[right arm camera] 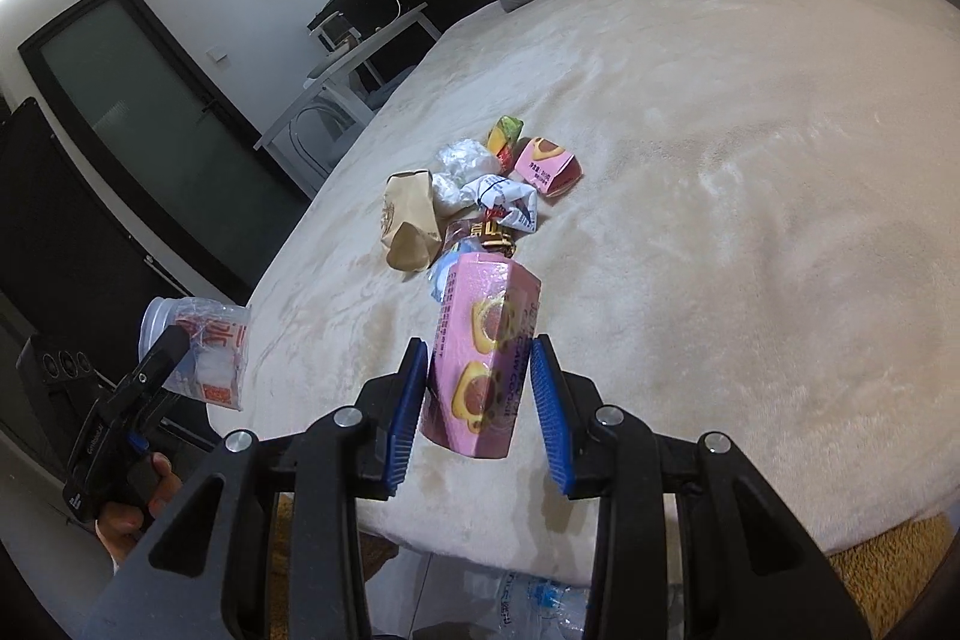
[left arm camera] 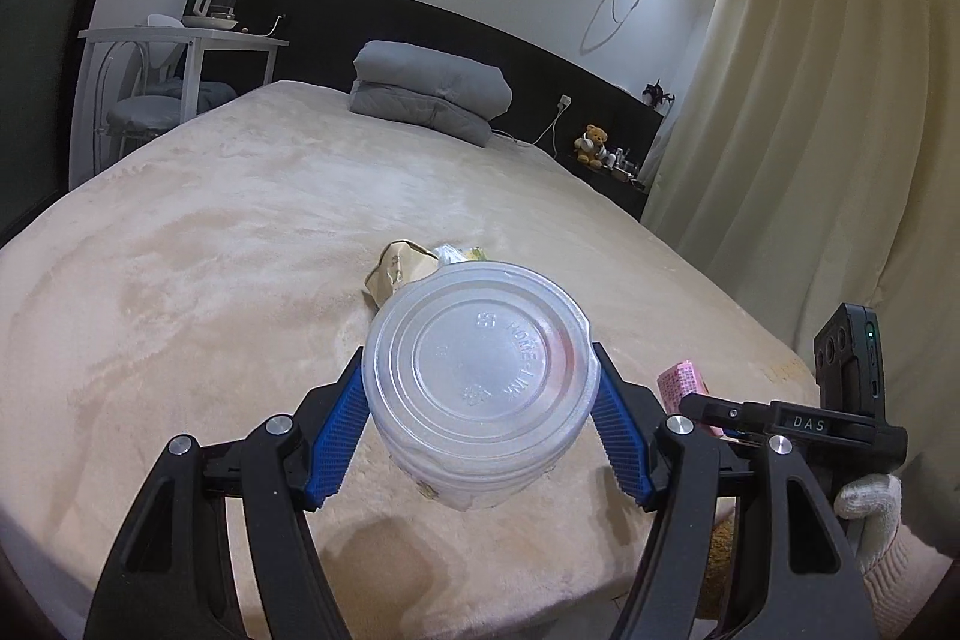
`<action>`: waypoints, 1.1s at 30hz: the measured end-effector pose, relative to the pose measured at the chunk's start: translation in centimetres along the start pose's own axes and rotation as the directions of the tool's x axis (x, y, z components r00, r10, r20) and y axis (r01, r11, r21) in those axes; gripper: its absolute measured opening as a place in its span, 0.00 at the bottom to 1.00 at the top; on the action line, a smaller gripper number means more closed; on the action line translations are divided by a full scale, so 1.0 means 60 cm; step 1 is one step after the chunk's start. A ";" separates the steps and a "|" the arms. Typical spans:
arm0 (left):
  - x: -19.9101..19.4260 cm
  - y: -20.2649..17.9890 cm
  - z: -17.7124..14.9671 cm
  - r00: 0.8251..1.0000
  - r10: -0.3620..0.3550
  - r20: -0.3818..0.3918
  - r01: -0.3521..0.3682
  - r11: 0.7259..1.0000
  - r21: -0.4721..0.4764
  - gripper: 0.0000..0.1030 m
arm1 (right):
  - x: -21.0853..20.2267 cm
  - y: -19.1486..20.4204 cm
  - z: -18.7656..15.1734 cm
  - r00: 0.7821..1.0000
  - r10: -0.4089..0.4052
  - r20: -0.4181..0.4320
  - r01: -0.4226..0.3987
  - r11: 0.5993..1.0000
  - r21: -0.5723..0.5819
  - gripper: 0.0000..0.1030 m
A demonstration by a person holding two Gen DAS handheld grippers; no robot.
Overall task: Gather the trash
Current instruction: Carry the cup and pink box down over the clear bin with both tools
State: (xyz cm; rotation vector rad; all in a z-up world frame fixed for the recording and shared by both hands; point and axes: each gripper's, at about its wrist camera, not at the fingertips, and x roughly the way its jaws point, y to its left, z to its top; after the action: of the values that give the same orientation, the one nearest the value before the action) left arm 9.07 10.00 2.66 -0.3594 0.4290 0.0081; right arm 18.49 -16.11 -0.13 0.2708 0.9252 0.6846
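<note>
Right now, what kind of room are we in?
Most likely a bedroom. A wide bed with a cream blanket fills the view, a folded grey quilt lies by the dark headboard, and a teddy bear sits on the bedside ledge.

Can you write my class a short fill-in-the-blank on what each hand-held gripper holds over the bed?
1. The left hand-held gripper holds a clear plastic ____.
2. The right hand-held gripper holds a ____ box.
3. The leftover trash lies on the ____.
4. A folded grey quilt sits near the bed's ____.

Missing words: cup; pink; bed; headboard
</note>
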 end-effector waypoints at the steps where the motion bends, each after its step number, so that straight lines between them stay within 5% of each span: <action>1: -0.007 -0.003 -0.008 1.000 -0.003 -0.001 0.003 1.000 -0.005 0.66 | -0.006 0.004 -0.009 1.000 -0.002 0.002 0.002 1.000 -0.010 0.36; 22: -0.117 -0.060 -0.143 0.997 -0.068 -0.042 0.065 0.995 -0.074 0.66 | -0.081 0.042 -0.179 0.999 0.027 -0.037 -0.030 0.996 -0.083 0.36; 33: -0.071 -0.047 -0.204 0.968 -0.092 -0.232 0.064 0.990 -0.125 0.66 | -0.033 0.030 -0.222 0.983 0.018 -0.182 -0.030 0.997 -0.067 0.36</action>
State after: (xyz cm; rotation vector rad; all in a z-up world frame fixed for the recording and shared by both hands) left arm 0.49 3.45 -5.01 -0.4949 0.6527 -0.0877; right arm 6.13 -16.95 -5.78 0.1596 1.0707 0.7716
